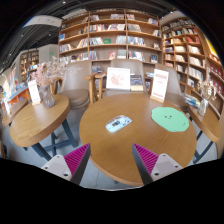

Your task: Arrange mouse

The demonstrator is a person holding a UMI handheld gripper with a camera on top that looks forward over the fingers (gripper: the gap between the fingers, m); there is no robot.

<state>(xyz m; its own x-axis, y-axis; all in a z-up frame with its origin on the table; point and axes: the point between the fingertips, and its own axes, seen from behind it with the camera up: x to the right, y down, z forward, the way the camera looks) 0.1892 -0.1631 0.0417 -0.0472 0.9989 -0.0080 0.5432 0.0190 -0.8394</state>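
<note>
Magenta pads: one on each finger (72, 160) of the claw (111, 160), nearest the camera, at the near rim of the worktop.
Claw state: fingers spread wide apart, nothing between them, gripping nothing.
Worktop: round, wooden (140, 140), just ahead of and beyond the fingers.
Mouse: small pale object (119, 124), lying flat on the worktop ahead of the claw, well clear of both fingers; probably the mouse, though its shape is hard to make out.
Mat: green, roughly hexagonal (170, 119), flat on the worktop, beside the mouse on the right-finger side, apart from it.
Sign: white upright card (159, 85) standing at the far rim of the worktop, beyond the mat.
Chairs: wooden (122, 80), close behind the far rim of the worktop.
Second table: round, wooden (35, 120), off to the left-finger side, apart from the worktop.
Flowers: dried bunch (45, 78) standing on the second table, with a white card (34, 92) beside it.
Bookshelves: tall, filled with books (110, 35), along the far wall.
</note>
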